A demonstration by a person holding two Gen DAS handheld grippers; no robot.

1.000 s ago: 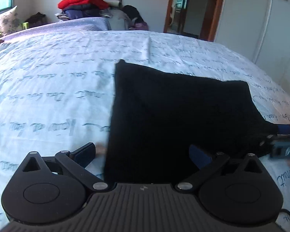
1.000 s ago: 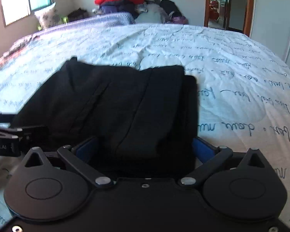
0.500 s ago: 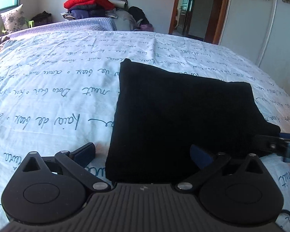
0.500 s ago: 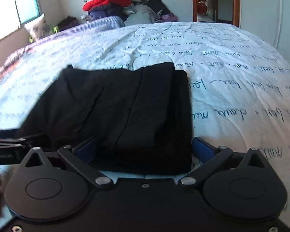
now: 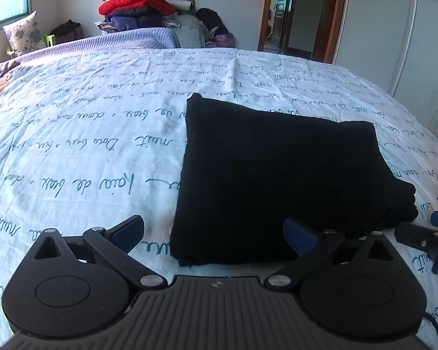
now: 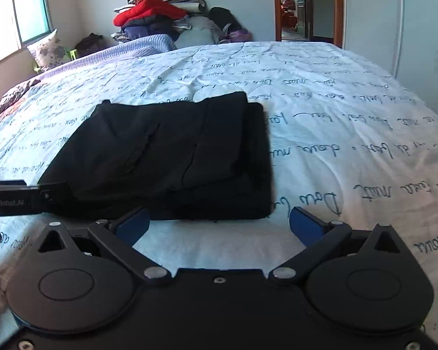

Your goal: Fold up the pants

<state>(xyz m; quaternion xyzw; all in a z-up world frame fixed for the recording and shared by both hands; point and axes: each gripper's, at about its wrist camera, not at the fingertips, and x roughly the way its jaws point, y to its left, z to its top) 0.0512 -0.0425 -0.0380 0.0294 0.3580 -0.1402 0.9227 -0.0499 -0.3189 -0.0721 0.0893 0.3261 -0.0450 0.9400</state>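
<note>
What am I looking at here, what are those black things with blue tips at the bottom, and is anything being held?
Those are two hand-held grabbing tools, one in each of a person's hands, each with a camera looking forward along its two blue-tipped fingers. One picture comes from the left gripper, the other from the right gripper. Each tool also appears at the edge of the other's view. On the bed, a white sheet printed with handwriting holds black pants folded into a compact rectangle. Both grippers are open, just short of the pants' near edge, holding nothing. A clothes pile sits beyond the bed.
</note>
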